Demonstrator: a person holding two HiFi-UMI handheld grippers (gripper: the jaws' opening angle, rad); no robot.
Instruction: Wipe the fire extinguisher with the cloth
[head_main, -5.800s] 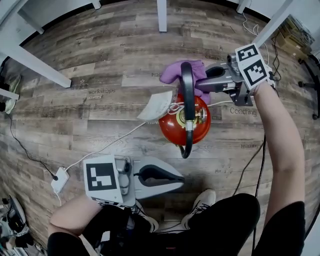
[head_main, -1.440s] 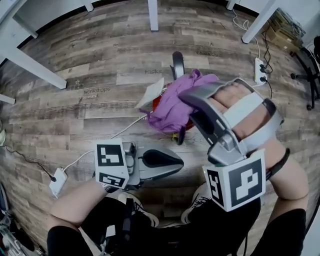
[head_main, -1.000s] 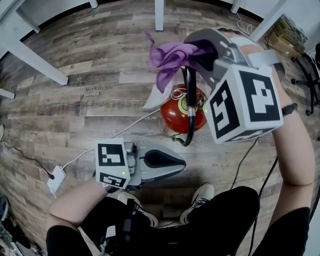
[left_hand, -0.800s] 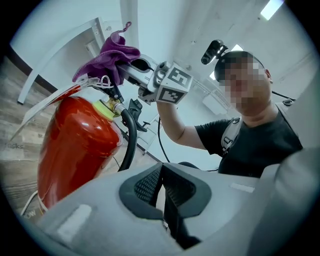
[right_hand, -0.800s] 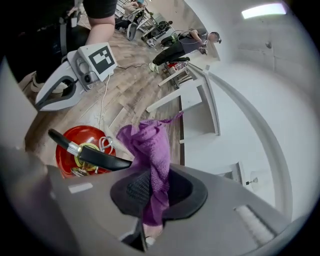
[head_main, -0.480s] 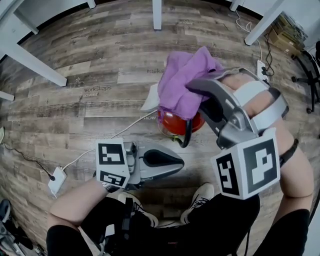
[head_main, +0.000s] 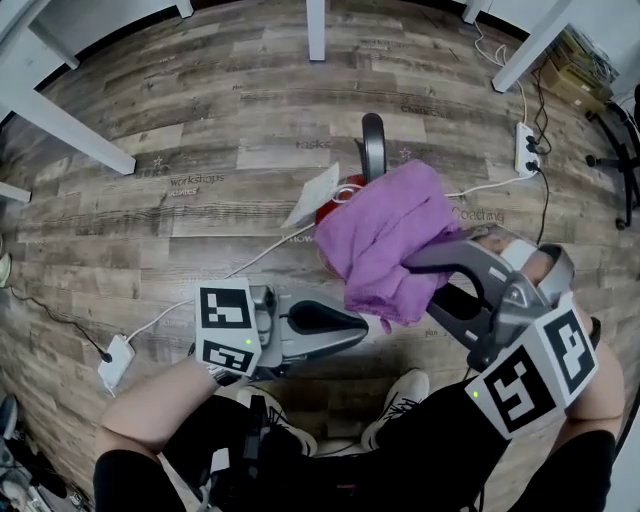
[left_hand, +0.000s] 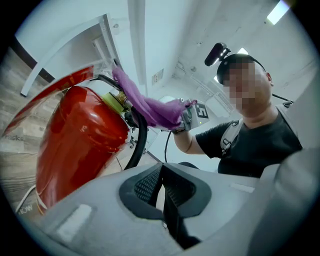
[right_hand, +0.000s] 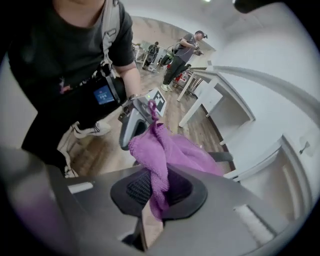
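Note:
A red fire extinguisher (left_hand: 75, 140) stands on the wooden floor. In the head view only a sliver of its red body (head_main: 331, 208), its black hose (head_main: 373, 140) and a white tag (head_main: 312, 195) show. A purple cloth (head_main: 390, 240) covers the rest. My right gripper (head_main: 425, 268) is shut on the cloth (right_hand: 160, 150), which bunches between its pads and drapes over the extinguisher's top and near side (left_hand: 150, 107). My left gripper (head_main: 360, 328) hovers level just in front of the extinguisher, jaws shut and empty (left_hand: 161, 172).
White table legs (head_main: 318, 28) stand at the far side and left. A power strip (head_main: 527, 145) lies at the right and a white adapter (head_main: 118, 360) with its cable at the left. My shoe (head_main: 400, 392) is near the extinguisher. Other people (right_hand: 187, 50) stand far off.
My right gripper has swung the cloth from the extinguisher's far side, over its top, down toward me and to the right. The left gripper has stayed put.

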